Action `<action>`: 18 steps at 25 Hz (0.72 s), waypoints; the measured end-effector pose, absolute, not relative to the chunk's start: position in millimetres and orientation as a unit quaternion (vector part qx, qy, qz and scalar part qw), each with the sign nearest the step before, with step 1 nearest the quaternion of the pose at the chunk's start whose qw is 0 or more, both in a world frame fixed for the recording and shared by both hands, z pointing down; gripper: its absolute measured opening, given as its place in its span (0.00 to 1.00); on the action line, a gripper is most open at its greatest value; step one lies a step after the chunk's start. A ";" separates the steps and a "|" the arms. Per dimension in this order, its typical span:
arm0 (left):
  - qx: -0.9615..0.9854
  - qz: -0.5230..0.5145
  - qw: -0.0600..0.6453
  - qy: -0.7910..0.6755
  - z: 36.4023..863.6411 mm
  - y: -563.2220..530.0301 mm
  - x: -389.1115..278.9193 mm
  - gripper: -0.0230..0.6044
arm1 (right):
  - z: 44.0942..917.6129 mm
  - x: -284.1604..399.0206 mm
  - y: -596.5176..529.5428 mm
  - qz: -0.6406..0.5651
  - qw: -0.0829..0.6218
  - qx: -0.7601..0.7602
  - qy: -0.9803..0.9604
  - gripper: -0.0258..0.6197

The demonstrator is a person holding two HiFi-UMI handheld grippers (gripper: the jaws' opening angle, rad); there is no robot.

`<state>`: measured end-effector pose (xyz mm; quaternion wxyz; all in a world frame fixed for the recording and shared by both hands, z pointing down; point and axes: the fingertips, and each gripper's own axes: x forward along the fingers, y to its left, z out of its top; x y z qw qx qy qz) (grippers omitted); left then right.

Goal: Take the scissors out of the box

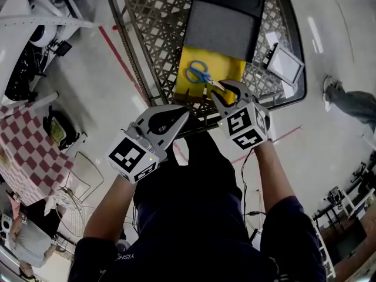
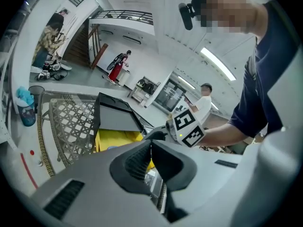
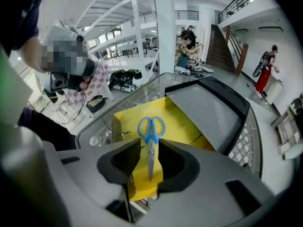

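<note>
Blue-handled scissors (image 1: 198, 72) lie flat in the open end of a yellow box (image 1: 229, 69), handles away from me, blades toward me. A dark grey lid (image 1: 226, 22) covers the far part of the box. My right gripper (image 1: 218, 89) hangs over the box's near edge, pointing steeply down. In the right gripper view its jaws stand apart, and the scissors (image 3: 150, 138) show through the gap, untouched. My left gripper (image 1: 179, 117) is to the left, short of the box, with nothing in it. The left gripper (image 2: 151, 144) has its jaws together there.
The box rests on a wire-mesh cart (image 1: 147, 16) with a raised metal rim. A small white-framed panel (image 1: 285, 63) sits at the cart's right edge. A red-checked cloth (image 1: 26, 151) lies at left. A person's leg (image 1: 352, 103) is at right.
</note>
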<state>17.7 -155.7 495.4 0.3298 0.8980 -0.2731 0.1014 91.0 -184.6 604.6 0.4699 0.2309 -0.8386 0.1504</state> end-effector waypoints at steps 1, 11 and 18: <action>0.898 0.101 0.332 -0.271 498.9 -155.3 16.1 0.08 | 611.8 90.2 -185.3 0.144 0.483 0.226 -0.833 0.25; 0.890 0.089 0.355 -0.273 517.7 -160.7 -5.4 0.08 | 664.3 89.7 -183.6 0.123 0.584 0.190 -0.779 0.23; 0.883 0.089 0.369 -0.275 528.2 -158.8 -14.7 0.08 | 673.4 92.0 -185.2 0.127 0.607 0.179 -0.763 0.17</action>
